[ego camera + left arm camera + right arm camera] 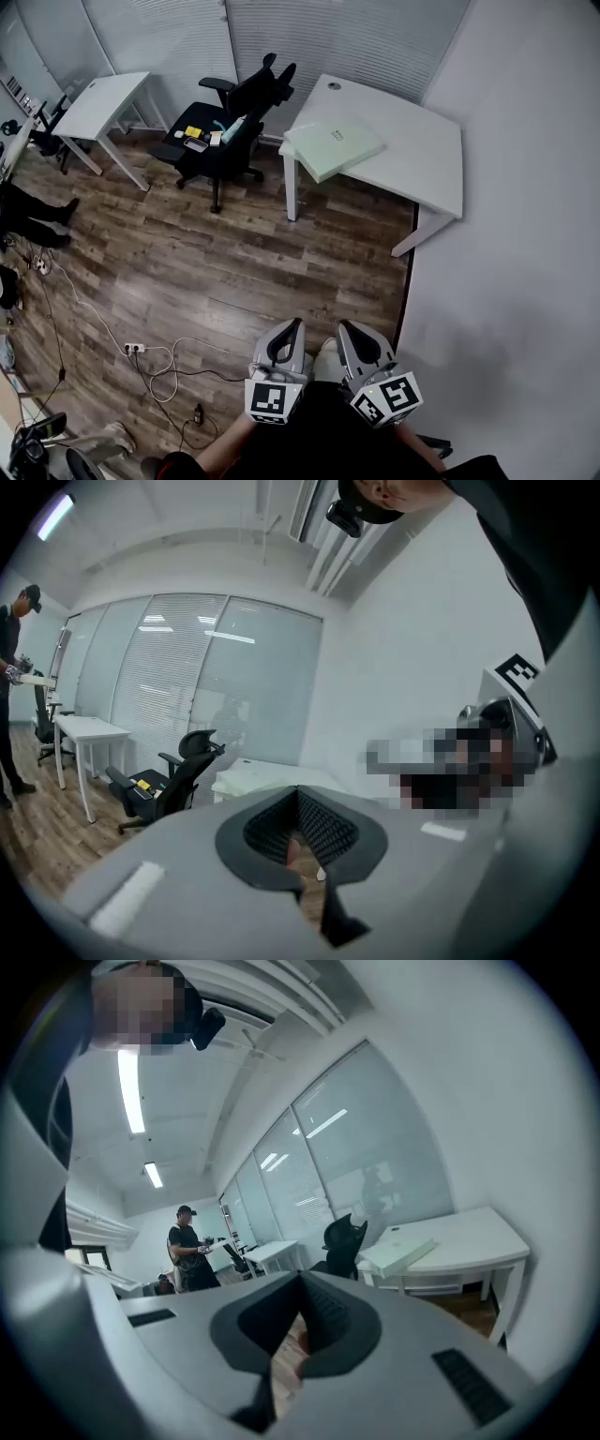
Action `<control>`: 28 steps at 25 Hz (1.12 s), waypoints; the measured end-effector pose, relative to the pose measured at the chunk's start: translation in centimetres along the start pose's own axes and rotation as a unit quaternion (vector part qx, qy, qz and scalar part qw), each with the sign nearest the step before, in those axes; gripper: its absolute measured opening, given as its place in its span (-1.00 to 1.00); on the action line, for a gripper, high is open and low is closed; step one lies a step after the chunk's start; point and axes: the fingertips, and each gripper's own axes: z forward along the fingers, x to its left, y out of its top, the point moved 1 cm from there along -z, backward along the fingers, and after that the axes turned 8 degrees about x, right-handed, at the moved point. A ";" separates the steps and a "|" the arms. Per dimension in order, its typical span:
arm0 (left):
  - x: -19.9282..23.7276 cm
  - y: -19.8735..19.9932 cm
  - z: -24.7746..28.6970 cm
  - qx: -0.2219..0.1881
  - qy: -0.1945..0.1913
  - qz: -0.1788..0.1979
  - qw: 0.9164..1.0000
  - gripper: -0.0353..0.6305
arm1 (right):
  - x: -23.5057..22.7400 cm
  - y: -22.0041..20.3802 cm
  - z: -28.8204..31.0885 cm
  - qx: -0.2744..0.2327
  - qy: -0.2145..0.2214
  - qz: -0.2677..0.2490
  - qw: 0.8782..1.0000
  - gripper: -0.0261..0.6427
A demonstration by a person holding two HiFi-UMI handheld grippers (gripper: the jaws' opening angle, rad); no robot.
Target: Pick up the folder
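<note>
Head view sets the flat pale-green rectangular folder [334, 146] on the near-left corner of the white desk [422, 159], long axis roughly left-right, far ahead of the left gripper [294, 328] and right gripper [347, 330], both closed on nothing, the right seemingly slightly better aligned.

two hand-held grippers [296, 325] [344, 327], two white tables [108, 98] [422, 155], two office chairs [246, 108] [44, 136] — one folder [335, 145]

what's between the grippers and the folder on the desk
Nothing visible blocks the way. Bare wood floor lies between the left gripper, the right gripper and the white desk, where the folder lies at its left corner. The office chair stands left of that corner.
</note>
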 end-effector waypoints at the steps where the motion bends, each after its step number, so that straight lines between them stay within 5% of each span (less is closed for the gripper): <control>1: -0.4 -0.2 0.0 -0.002 -0.006 0.006 1.000 -0.88 | 0.0 -0.1 -0.5 -0.003 -0.003 -0.004 1.000 -0.93; 13: -3.3 0.4 -0.9 -0.020 -0.031 0.017 0.999 -0.88 | 0.2 -0.3 -3.0 -0.029 -0.021 -0.030 0.999 -0.93; 22: -0.9 0.6 -1.2 -0.025 -0.014 -0.010 1.000 -0.88 | 0.9 0.2 -1.7 -0.048 -0.011 -0.007 0.999 -0.93; 28: 0.1 0.4 -0.3 -0.036 -0.017 0.016 0.999 -0.88 | 0.7 0.4 -1.0 -0.050 -0.021 0.003 0.999 -0.93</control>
